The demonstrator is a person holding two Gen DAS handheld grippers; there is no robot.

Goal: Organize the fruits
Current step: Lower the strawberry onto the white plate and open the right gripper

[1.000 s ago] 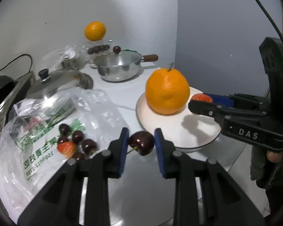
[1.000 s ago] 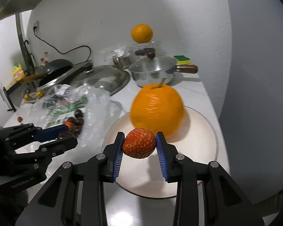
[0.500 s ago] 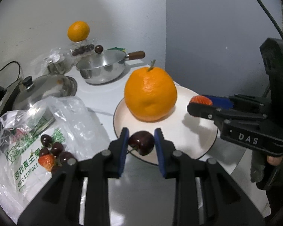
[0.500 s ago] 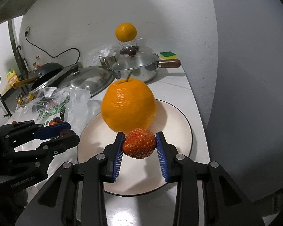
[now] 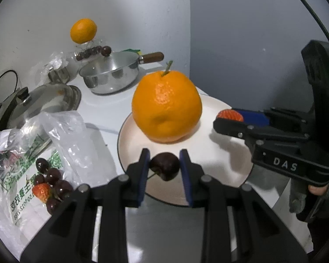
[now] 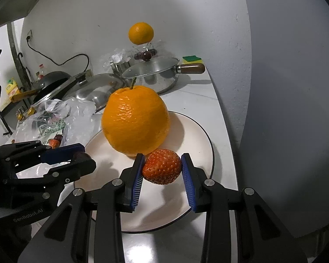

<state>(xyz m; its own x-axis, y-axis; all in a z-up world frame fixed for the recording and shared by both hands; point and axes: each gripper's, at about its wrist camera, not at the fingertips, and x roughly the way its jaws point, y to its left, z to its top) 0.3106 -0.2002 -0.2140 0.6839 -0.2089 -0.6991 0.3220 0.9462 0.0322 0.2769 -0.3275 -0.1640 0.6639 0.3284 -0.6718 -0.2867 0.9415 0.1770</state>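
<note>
Dark cherry (image 5: pixel 165 168) clamped in left gripper (image 5: pixel 164 171), over plate (image 5: pixel 210 155).

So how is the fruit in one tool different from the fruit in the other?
The left tool clamps a cherry: dark, smooth and glossy, with a thin stem. The right tool clamps a strawberry: bright red-orange, dimpled with seeds, no stem showing. The strawberry looks the bulkier and fills more of the gap between its pads. Both are held over the plate, near the big orange.
</note>
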